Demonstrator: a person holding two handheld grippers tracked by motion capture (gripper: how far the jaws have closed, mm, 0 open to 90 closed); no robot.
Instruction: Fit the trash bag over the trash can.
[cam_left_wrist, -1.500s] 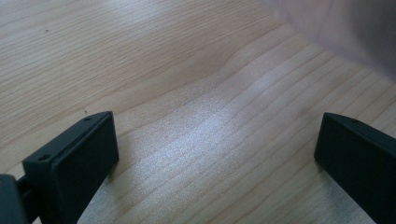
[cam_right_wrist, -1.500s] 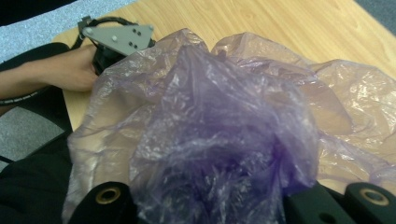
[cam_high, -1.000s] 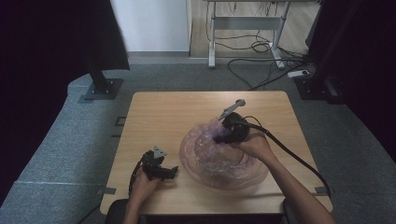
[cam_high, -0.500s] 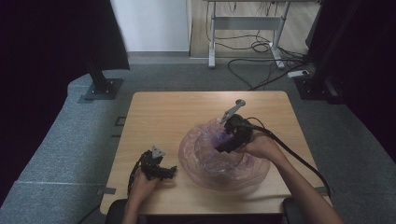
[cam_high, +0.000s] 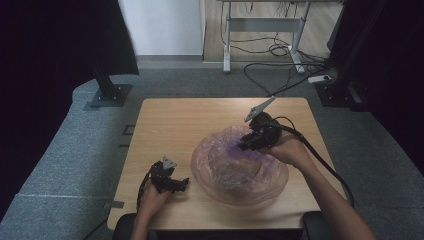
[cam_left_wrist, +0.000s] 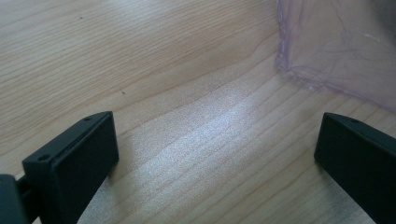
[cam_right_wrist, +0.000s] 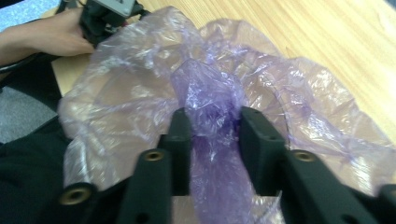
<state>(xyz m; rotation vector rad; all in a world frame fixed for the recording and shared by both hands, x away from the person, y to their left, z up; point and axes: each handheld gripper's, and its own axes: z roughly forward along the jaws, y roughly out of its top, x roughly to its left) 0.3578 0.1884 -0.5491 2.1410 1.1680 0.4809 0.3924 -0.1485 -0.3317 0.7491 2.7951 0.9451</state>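
A crumpled, see-through purple plastic bag (cam_high: 240, 167) lies spread over the right half of the wooden table (cam_high: 175, 125). My right gripper (cam_high: 246, 145) is shut on a bunched fold of the bag (cam_right_wrist: 210, 100) near its far edge, the plastic pinched between both jaws. My left gripper (cam_high: 181, 186) rests low on the table at the front left, just left of the bag, with its jaws wide apart and nothing between them. In the left gripper view the bag's edge (cam_left_wrist: 336, 51) lies at the upper right, apart from the jaws.
Grey carpet (cam_high: 75, 165) surrounds the table. A black stand base (cam_high: 107, 92) sits on the floor at the left. Desk legs (cam_high: 227, 40) and cables (cam_high: 280, 50) are at the back. Bare tabletop stretches across the far left half.
My right gripper has shifted slightly toward the near left over the bag, with the plastic fold held in it. The left gripper has stayed put.
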